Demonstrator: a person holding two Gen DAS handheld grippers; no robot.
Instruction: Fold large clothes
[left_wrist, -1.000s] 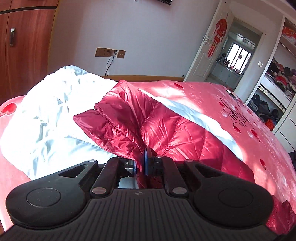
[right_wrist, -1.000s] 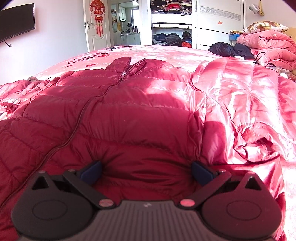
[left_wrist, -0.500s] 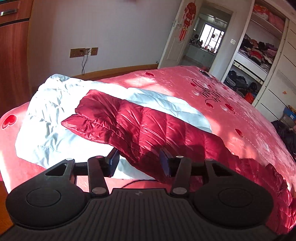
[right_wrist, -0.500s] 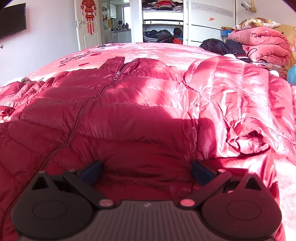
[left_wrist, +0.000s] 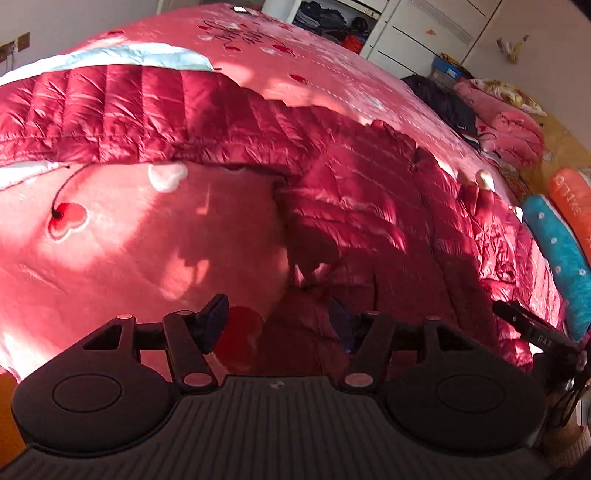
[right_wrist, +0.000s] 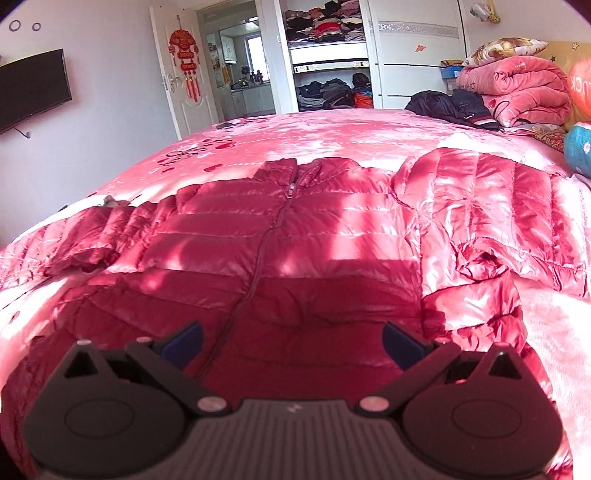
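With the red down jacket (right_wrist: 295, 251) spread zipped and face-up on the pink bed cover (left_wrist: 110, 236), sleeves out, your left gripper (left_wrist: 277, 325) has just been opening, nothing clamped, and your right gripper (right_wrist: 291, 341) hangs apart above the hem, so I judge a sleeve fold comes next.

Black grippers (left_wrist: 277, 325), blue jaws, ribbed housings

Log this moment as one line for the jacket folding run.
left gripper: open, jaws just opened, nothing gripped | right gripper: open over hem | red down jacket: flat on bed, zipped, unfolded
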